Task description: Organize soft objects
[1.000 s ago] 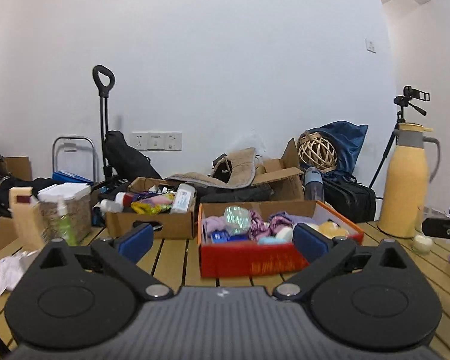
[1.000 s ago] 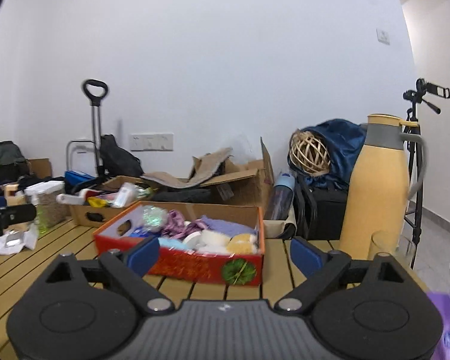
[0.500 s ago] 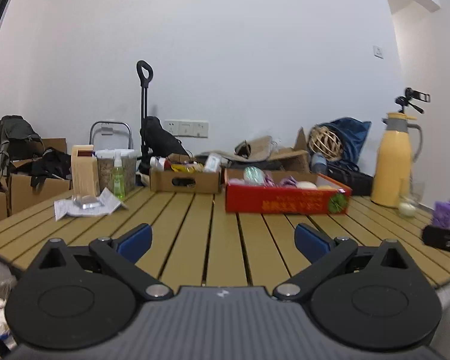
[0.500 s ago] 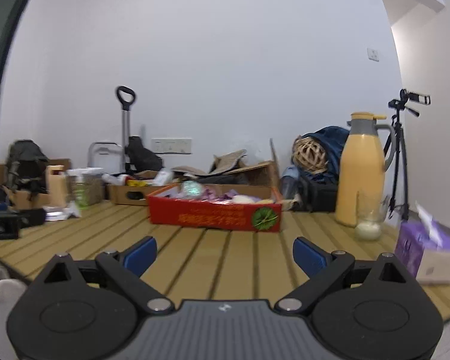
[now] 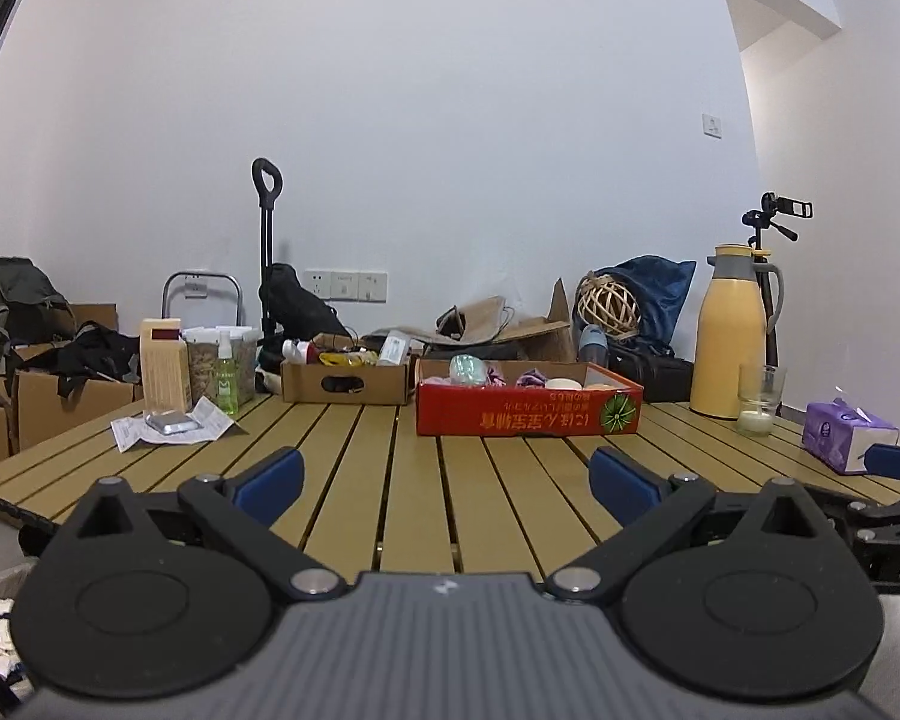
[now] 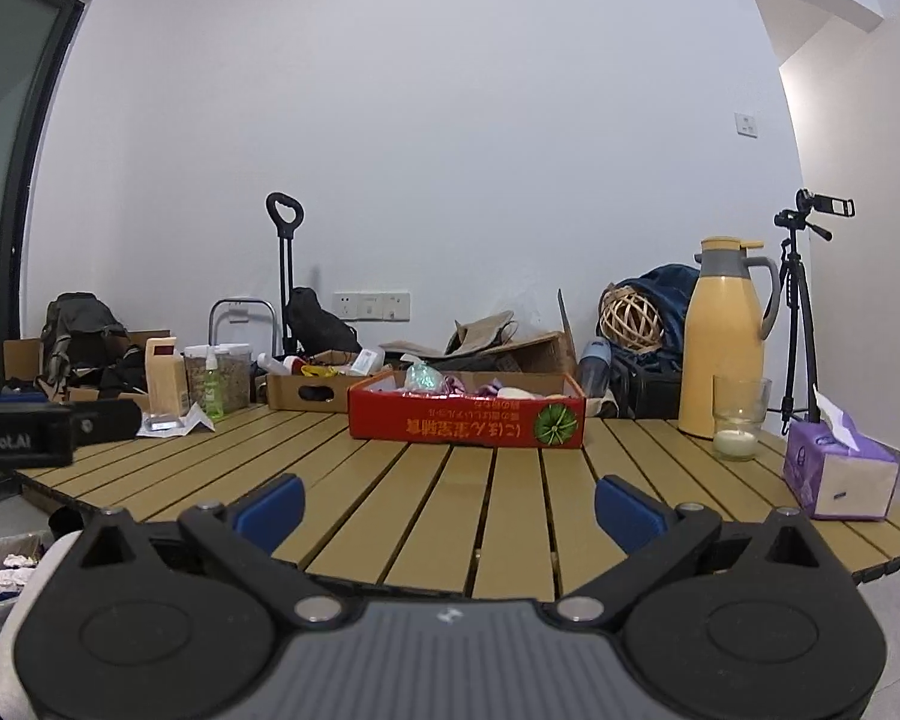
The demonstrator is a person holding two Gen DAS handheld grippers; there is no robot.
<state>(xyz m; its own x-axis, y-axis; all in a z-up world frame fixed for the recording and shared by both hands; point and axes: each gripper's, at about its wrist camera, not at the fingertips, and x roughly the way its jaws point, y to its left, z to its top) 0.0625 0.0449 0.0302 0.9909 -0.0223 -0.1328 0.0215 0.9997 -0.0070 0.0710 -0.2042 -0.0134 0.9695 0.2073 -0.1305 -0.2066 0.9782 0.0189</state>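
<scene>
A red cardboard box (image 5: pixel 528 420) sits at the far middle of the slatted wooden table (image 5: pixel 354 468). It holds several soft objects (image 5: pixel 468 369), among them a pale green ball and pink and white pieces. In the right wrist view the red box (image 6: pixel 468 426) lies straight ahead, its soft objects (image 6: pixel 423 378) showing over the rim. My left gripper (image 5: pixel 444 477) hangs open over the table's near edge, far from the box, with nothing between its blue pads. My right gripper (image 6: pixel 448 501) is beside it, its jaws opening and empty.
A brown box (image 5: pixel 345 384) of bottles and packets stands left of the red one. A yellow thermos (image 6: pixel 723 348), a glass candle (image 6: pixel 738 420) and a purple tissue pack (image 6: pixel 834 471) are at the right. Papers, a carton and a spray bottle (image 5: pixel 225 378) are at the far left.
Both grippers have pulled back from just in front of the red box to the table's near edge and sunk a little. The box now looks small and distant.
</scene>
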